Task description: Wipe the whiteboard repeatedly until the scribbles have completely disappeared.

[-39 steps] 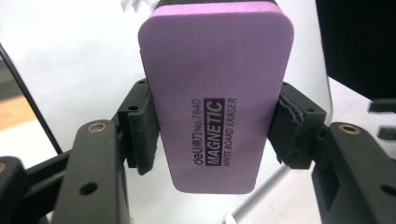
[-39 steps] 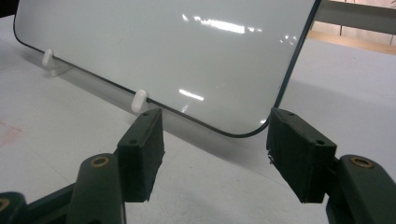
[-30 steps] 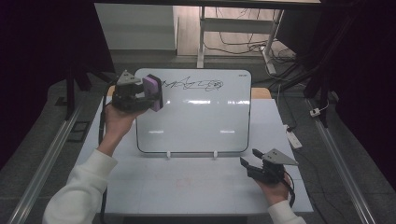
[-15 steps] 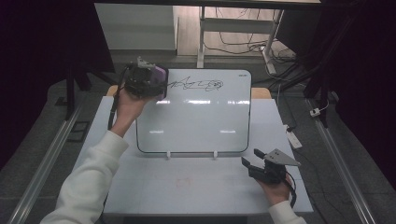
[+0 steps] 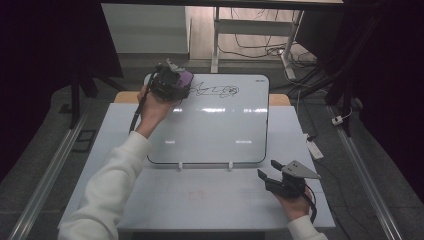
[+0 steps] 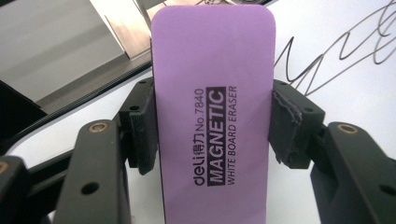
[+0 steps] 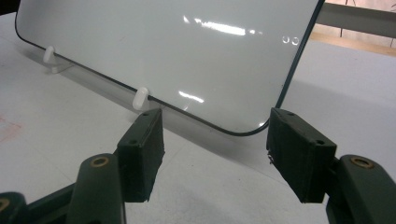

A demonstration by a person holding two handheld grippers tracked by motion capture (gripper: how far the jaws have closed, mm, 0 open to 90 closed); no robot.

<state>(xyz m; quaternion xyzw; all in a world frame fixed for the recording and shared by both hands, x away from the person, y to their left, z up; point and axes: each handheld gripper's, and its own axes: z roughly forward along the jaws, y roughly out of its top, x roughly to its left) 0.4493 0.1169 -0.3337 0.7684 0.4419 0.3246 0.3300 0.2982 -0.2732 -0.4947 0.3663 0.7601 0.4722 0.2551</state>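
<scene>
My left tongs [image 5: 181, 86] clamp the purple rectangular magnetic eraser [image 6: 212, 107] beside the black scribble [image 5: 215, 90] on the glossy whiteboard [image 5: 220, 130], right tongs [image 7: 215, 154] agape, empty.

White sleeves, black grippers with brass screws.
I'm seeing both arms wearing white long sleeves [image 5: 107, 190]. The left gripper [image 6: 212, 121] and right gripper [image 7: 212, 154] are showing chunky black jaws with brass-coloured screws, small holes and worn dark pads [image 6: 289, 123]; a grey three-cornered plate [image 5: 299, 170] and black cable [image 5: 136, 112] are riding along.
</scene>
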